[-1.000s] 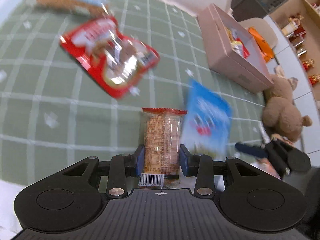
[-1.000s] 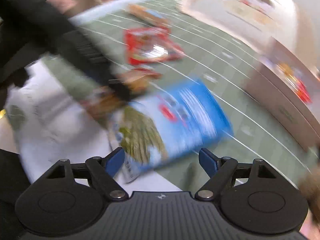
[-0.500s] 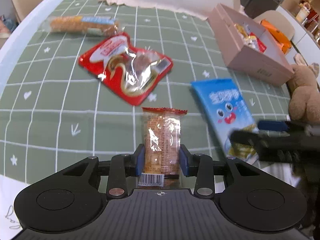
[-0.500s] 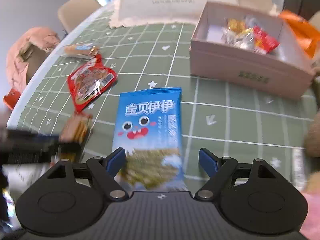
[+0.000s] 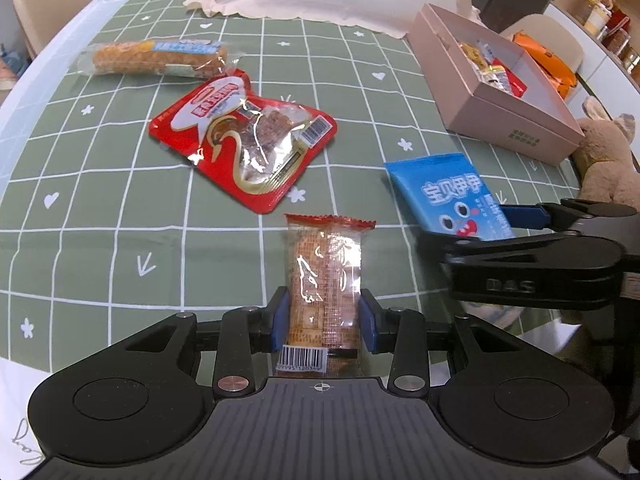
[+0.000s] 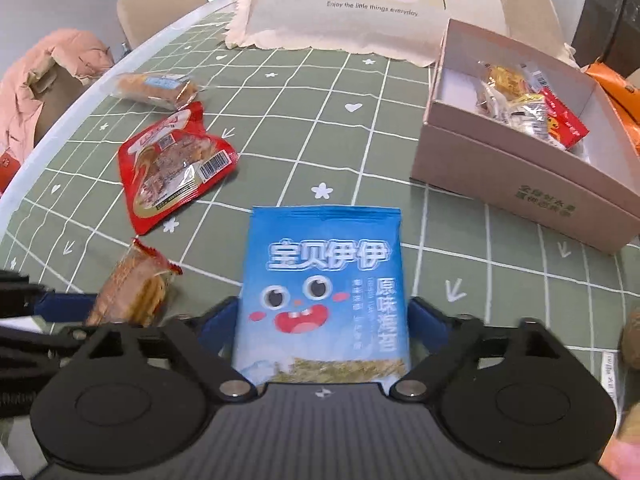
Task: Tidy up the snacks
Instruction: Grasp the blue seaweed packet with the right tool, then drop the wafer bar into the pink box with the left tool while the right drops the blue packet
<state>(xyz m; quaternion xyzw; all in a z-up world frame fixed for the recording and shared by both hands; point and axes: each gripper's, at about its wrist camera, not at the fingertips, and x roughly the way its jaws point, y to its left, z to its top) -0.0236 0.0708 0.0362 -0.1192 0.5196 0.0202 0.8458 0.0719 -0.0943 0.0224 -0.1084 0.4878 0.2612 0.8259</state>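
My left gripper (image 5: 323, 320) is shut on a clear cracker packet (image 5: 326, 272) with a red top edge, its pads pressing both long sides. The same packet (image 6: 132, 292) shows at the lower left of the right wrist view. A blue seaweed packet (image 6: 324, 264) lies flat on the green checked tablecloth (image 5: 100, 200). My right gripper (image 6: 324, 324) straddles its near end, open, with a pad close beside each long edge. In the left wrist view, that gripper (image 5: 464, 226) reaches in from the right over the blue packet (image 5: 444, 192). A pink box (image 6: 500, 168) holding several snacks stands at the far right.
A red pouch (image 5: 244, 140) and a long biscuit packet (image 5: 156, 56) lie on the cloth at the far left. A plush toy (image 5: 608, 168) sits beside the box (image 5: 500, 120). A printed white bag (image 6: 360, 0) stands at the back; a chair (image 6: 160, 4) stands beyond the table's edge.
Both views have steadied after a blurred roll. My right gripper has closed in along the blue packet, which now fills the gap between its fingers. The left gripper keeps its hold on the cracker packet.
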